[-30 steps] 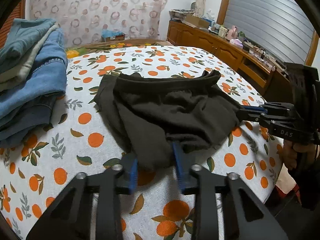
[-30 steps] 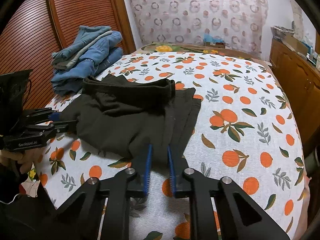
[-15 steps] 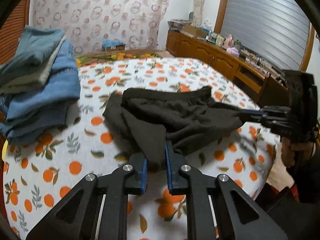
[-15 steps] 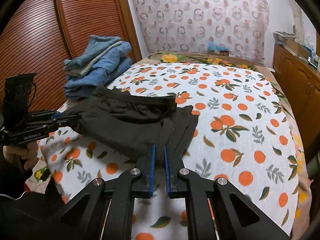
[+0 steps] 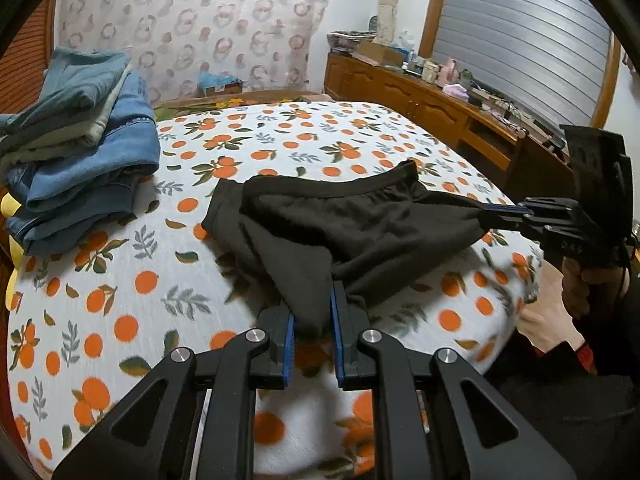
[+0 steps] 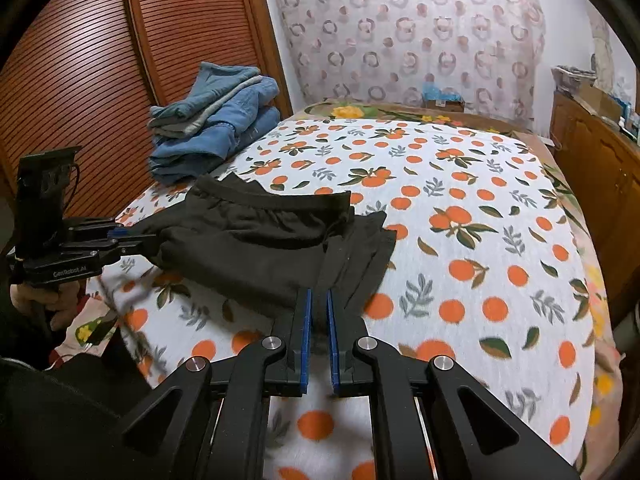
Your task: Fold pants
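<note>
Pants (image 5: 344,224): black, already doubled over; lie on bed (image 5: 120,280) near front edge, waistband (image 5: 332,186) toward far side. Near corners lifted off cover, fabric stretched betw. both tongs.
Left tongs (image 5: 312,320): closed on near-left corner of pants; bunched cloth visible betw. blue pads (image 5: 289,344).
Right tongs (image 6: 317,312): closed on near-right corner; pads almost together, thin cloth pinched betw. them. Also seen from left wrist view at far right, cloth pulled taut to tip.
Step in hand: judged as mid-fold. Near edge gripped at both corners, raised, ready for carry toward waistband.
Progress: judged roughly halfway; legs appear already laid together, lengthwise fold not yet done.
Next move calls for: equal lift both sides, keep tension even, carry near edge over to waistband, lower flat, release only after edges align.
Watch for: sag in middle if tongs drift together; loose layers at right side (image 6: 372,240) fanned out, may slip out of line.
Jeans stack (image 5: 72,140): folded, far-left on bed, well apart from pants; likely destination pile, not certain.
Dresser (image 5: 440,104): along right wall, cluttered, not involved.
</note>
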The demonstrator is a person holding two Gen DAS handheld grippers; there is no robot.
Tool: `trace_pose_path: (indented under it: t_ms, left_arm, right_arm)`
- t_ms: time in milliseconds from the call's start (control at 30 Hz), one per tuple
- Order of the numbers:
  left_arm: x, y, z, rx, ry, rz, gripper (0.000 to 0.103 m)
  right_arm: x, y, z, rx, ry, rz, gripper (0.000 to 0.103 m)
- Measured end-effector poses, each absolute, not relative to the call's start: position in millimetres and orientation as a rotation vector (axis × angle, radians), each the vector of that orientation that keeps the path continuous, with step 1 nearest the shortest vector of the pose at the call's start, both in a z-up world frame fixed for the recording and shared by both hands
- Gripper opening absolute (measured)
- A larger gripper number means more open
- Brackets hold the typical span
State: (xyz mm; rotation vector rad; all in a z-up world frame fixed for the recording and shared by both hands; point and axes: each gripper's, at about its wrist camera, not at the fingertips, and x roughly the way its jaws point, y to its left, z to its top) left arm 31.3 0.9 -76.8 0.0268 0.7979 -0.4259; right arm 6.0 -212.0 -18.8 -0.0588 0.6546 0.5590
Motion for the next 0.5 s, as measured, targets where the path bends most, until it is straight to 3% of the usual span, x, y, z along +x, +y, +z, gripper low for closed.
trace_pose_path:
  t_ms: [500]
  left_arm:
    - [16, -7, -87, 0.042, 0.842, -0.417, 0.019]
  right_arm:
    - [-13, -217, -24, -0.06, 0.692, 0.567, 0.007]
